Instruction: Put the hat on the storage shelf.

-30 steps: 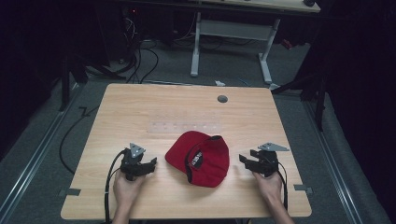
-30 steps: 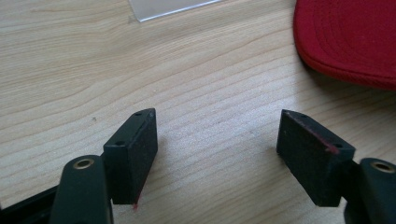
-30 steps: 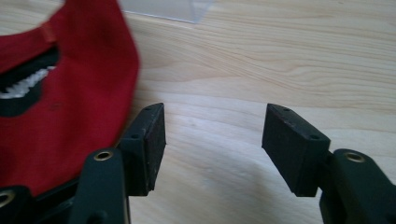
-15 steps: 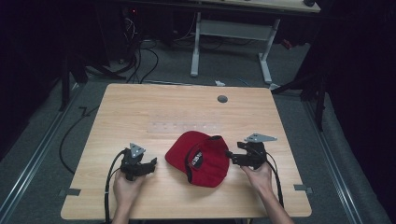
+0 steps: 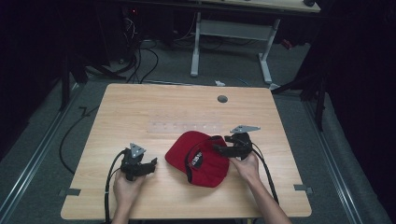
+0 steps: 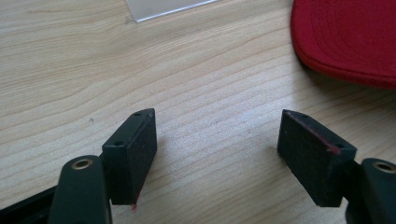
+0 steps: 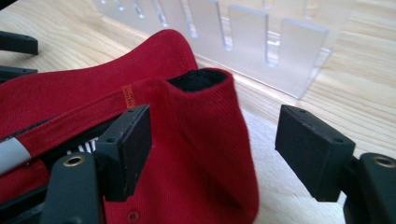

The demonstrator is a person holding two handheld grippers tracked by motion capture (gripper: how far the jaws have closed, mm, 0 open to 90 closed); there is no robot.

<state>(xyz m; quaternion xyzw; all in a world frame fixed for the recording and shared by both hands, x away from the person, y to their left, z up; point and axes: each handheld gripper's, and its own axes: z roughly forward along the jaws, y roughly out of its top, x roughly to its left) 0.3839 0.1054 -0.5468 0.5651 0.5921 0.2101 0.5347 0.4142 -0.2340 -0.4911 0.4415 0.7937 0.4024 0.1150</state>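
A red baseball cap [image 5: 201, 160] lies upside down on the wooden table [image 5: 140, 107], toward the front middle. My right gripper [image 5: 220, 148] is at the cap's right rim. In the right gripper view it [image 7: 215, 140] stands open, with a raised fold of the cap [image 7: 201, 135] and its black inner band between the jaws; the left jaw is against the fabric, the right jaw apart from it. My left gripper [image 5: 150, 164] rests left of the cap, open over bare wood [image 6: 217, 144]. The cap's brim [image 6: 345, 42] lies beyond its right jaw.
A clear slotted acrylic strip [image 5: 184, 127] lies flat just behind the cap, close past the right gripper's jaws [image 7: 261, 42]. A grey cable grommet [image 5: 222, 99] sits near the table's far edge. Cables trail from both grippers over the front edge.
My right gripper has moved left from the table's right side to the cap, and its jaws now straddle the cap's rim. The left gripper has stayed in place.
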